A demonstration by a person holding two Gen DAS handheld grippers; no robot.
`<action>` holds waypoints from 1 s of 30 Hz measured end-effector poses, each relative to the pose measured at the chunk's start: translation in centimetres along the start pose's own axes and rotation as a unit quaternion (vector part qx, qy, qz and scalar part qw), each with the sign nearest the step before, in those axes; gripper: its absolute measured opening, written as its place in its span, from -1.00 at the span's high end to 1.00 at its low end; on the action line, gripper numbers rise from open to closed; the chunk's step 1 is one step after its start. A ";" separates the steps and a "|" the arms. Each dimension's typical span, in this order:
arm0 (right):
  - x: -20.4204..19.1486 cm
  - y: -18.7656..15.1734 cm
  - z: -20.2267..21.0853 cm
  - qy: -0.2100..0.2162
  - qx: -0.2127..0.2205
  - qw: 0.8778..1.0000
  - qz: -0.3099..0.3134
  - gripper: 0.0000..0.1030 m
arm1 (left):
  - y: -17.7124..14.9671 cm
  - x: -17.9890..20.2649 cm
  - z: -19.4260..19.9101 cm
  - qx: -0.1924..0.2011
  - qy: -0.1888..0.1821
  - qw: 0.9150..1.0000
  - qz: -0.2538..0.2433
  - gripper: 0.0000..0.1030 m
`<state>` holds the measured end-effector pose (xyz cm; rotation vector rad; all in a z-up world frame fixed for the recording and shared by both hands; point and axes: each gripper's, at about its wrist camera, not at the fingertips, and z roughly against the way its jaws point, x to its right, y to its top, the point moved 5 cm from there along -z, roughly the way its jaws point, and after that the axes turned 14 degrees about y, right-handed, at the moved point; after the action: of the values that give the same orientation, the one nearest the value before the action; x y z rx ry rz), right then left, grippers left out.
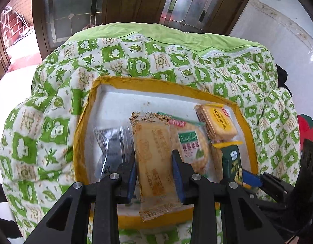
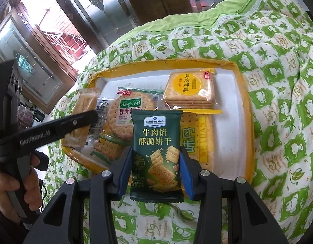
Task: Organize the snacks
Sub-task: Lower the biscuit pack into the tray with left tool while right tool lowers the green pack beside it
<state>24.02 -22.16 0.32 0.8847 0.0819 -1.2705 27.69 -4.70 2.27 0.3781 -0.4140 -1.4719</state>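
Observation:
A white foam tray with a yellow rim [image 1: 85, 122] [image 2: 227, 126] lies on a green patterned quilt. My left gripper [image 1: 154, 162] is shut on a long tan cracker packet [image 1: 154, 152] over the tray; the packet also shows in the right wrist view [image 2: 85, 103]. My right gripper [image 2: 155, 160] is shut on a dark green Member's Mark biscuit packet [image 2: 156, 142], also seen at the tray's right side [image 1: 231, 162]. In the tray lie a round scallion cracker pack [image 2: 126, 111] [image 1: 193, 144], a square yellow cracker pack [image 2: 188, 89] [image 1: 219, 122], a yellow pack [image 2: 197, 140] and a dark clear-wrapped snack [image 1: 111, 144].
The quilt [image 1: 54, 101] [image 2: 278, 81] covers the whole surface around the tray. Wooden doors with leaded glass [image 1: 75, 10] stand behind. A white tiled floor [image 1: 288, 30] is at the right. A red object [image 1: 306, 130] lies past the quilt's right edge.

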 end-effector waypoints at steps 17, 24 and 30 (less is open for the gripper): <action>-0.2 0.4 -1.4 -0.022 -0.010 1.000 0.013 0.16 | 3.0 0.0 -3.1 -0.007 0.000 1.000 0.004 0.36; -0.1 0.8 -1.8 -0.028 -0.013 0.999 0.014 0.16 | 3.3 0.1 -3.8 -0.010 0.001 1.000 0.002 0.36; 0.1 1.4 -2.4 -0.038 -0.012 0.999 0.017 0.16 | 3.6 0.1 -4.6 -0.016 0.004 1.000 0.002 0.36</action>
<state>26.25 -20.74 -0.60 0.8135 0.0213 -1.2681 33.08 -4.64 0.01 0.3565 -0.3844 -1.4723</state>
